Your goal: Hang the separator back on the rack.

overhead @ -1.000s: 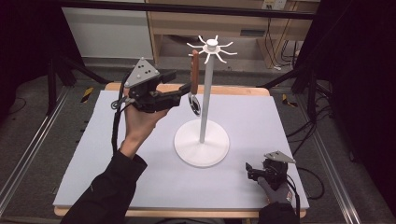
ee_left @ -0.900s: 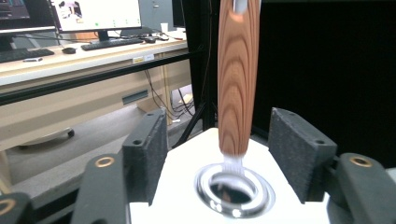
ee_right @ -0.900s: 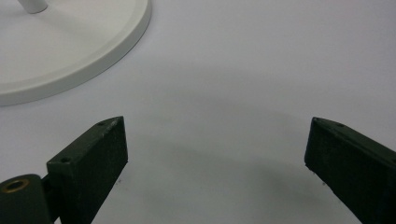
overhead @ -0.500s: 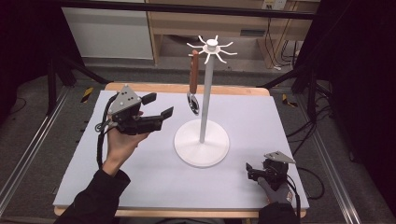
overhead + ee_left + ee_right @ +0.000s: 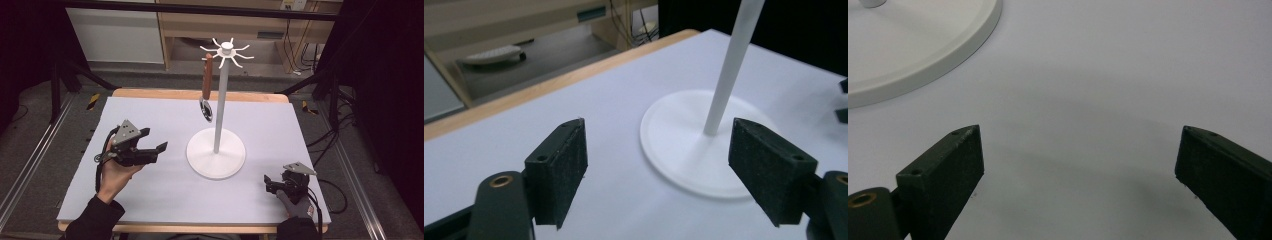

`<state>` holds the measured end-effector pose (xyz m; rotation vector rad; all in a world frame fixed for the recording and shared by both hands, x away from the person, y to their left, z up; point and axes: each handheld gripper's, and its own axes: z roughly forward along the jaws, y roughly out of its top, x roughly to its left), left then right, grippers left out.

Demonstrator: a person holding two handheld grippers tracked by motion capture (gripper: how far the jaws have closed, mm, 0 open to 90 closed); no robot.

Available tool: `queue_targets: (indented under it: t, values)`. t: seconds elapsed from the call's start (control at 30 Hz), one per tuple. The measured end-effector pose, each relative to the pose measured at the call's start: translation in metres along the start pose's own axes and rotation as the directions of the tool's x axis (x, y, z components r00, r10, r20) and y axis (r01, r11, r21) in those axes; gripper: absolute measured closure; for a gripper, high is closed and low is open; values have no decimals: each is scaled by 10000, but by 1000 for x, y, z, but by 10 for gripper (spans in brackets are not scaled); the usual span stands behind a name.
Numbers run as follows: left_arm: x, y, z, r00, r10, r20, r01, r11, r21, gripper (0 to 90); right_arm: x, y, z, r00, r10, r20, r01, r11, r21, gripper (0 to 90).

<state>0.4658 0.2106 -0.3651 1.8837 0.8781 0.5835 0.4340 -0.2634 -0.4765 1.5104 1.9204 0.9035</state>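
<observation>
White worktop (image 5: 150, 200) lies under both grippers: the left gripper (image 5: 159, 151) has its fingers (image 5: 559, 172) spread wide and empty, aimed at the stand (image 5: 216, 150) base, and the right gripper (image 5: 269, 183), near the front right corner, is equally wide and empty. From the stand's top hooks a wooden-handled spoon (image 5: 206, 90) hangs beside the pole.

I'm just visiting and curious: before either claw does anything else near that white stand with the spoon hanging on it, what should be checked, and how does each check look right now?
1. Left claw open and holding nothing: ok.
2. Right claw open and holding nothing: ok.
3. Spoon hanging from a hook of the stand: ok.
4. Stand upright on the white mat: ok.
5. Spoon seated securely on its hook: cannot tell.
</observation>
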Motion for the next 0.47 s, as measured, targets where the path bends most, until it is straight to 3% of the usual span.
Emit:
queue_targets:
  t: [0.1,0.13,0.27,0.37,0.43,0.47]
  values:
    - [4,-11,1,9998,-164,-127,167,9996,224,234,0,0,0,10000,2,1,-2,10000,2,58]
    - [9,-22,2,9994,-238,-269,252,9983,532,236,-1,-1,0,10000,22,14,-22,10000,-5,58]
    - [18,-45,-1,9982,-252,-552,305,9946,991,240,-4,-2,1,9999,152,61,-152,9999,39,57]
    - [23,-58,-3,9965,-507,-671,581,9918,1141,241,-5,-3,2,9997,214,97,-215,9997,114,56]
    - [32,-74,-5,9923,-882,-875,998,9855,1376,241,-5,-4,3,9997,194,144,-197,9996,196,56]
    - [32,-74,-5,9923,-882,-875,998,9855,1376,241,-5,-4,3,9997,187,160,-190,9996,216,56]
